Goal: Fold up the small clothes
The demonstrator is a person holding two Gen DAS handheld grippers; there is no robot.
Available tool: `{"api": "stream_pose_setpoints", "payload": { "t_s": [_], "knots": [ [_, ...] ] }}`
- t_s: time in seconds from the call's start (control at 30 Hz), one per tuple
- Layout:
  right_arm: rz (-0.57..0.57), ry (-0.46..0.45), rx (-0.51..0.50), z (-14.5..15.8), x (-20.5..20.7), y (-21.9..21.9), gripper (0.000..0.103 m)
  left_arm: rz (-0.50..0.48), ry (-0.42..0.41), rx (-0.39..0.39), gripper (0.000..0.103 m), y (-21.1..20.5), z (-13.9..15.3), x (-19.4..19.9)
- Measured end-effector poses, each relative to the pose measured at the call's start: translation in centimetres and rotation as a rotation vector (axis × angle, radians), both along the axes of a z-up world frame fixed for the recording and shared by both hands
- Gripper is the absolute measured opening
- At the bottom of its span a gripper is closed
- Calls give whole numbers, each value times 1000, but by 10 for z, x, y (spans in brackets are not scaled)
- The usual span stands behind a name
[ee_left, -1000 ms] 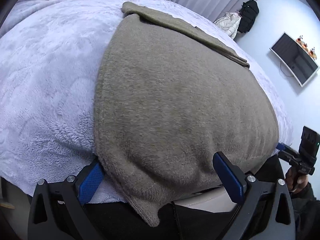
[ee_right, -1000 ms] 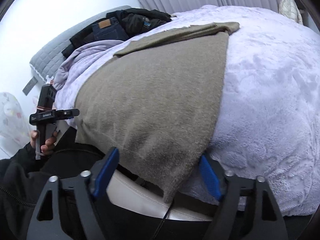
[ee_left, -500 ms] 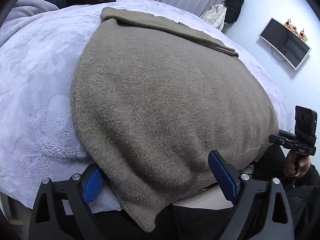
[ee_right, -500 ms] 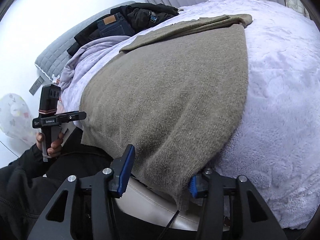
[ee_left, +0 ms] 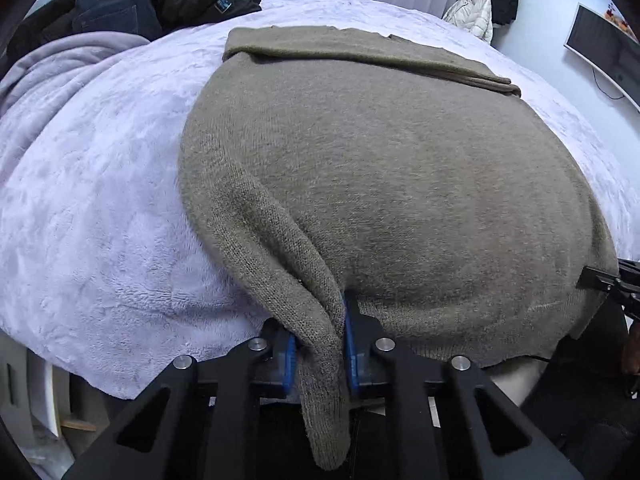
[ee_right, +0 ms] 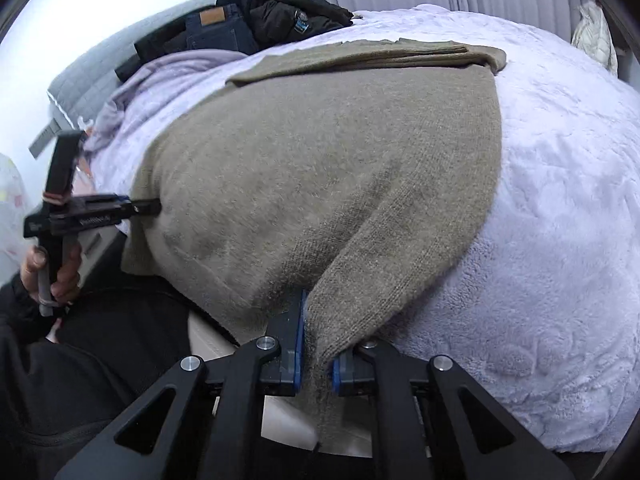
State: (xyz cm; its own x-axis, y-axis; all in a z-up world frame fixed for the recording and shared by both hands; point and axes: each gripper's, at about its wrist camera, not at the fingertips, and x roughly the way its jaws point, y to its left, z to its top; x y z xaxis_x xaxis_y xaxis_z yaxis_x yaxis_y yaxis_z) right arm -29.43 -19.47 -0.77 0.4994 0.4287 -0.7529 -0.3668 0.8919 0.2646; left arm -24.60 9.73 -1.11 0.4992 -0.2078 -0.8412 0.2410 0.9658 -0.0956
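An olive-grey knit garment (ee_left: 400, 184) lies spread flat on the bed, its far edge folded over into a narrow band (ee_left: 360, 52). My left gripper (ee_left: 320, 344) is closing on the near left corner, with the knit bunched between its blue pads and a tail hanging below. In the right wrist view the same garment (ee_right: 320, 168) fills the middle. There my right gripper (ee_right: 316, 356) is closing on the near right corner, and the cloth is pinched between its pads. Each gripper also shows at the other view's edge, left gripper (ee_right: 144, 210) and right gripper (ee_left: 592, 282).
A fluffy lavender blanket (ee_left: 100, 200) covers the bed under the garment. Jeans and dark clothes (ee_left: 120, 4) are piled at the bed's far side. A white jacket (ee_left: 472, 12) hangs by the curtains and a screen (ee_left: 604, 52) is on the wall. A hand (ee_right: 52, 268) holds the left gripper.
Both grippers were open around the near corners and have now closed, pinching the knit into ridges. Both views have shifted inward over the garment.
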Motion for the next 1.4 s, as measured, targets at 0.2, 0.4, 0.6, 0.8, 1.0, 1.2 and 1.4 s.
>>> {"api": "stream_pose_setpoints", "payload": {
  "t_s": [0.2,0.4,0.6,0.8,1.0,1.2,1.4],
  "knots": [
    [37,-56,37,24,-10,-5,10,-26,-75,-48,17,11,17,-10],
    [32,-112,154,48,-10,-23,10,-17,-143,-111,17,26,48,-10],
    [37,-165,205,76,3,-21,10,-2,-211,-151,17,29,84,11],
    [8,-220,266,110,37,-25,10,31,-237,-203,17,32,109,49],
    [-47,-228,332,130,76,-35,10,64,-239,-240,17,32,125,83],
    [-75,-229,337,147,111,-40,10,72,-226,-249,17,25,132,117],
    [-105,-214,346,150,151,-48,10,74,-206,-254,17,18,136,164]
  ]
}}
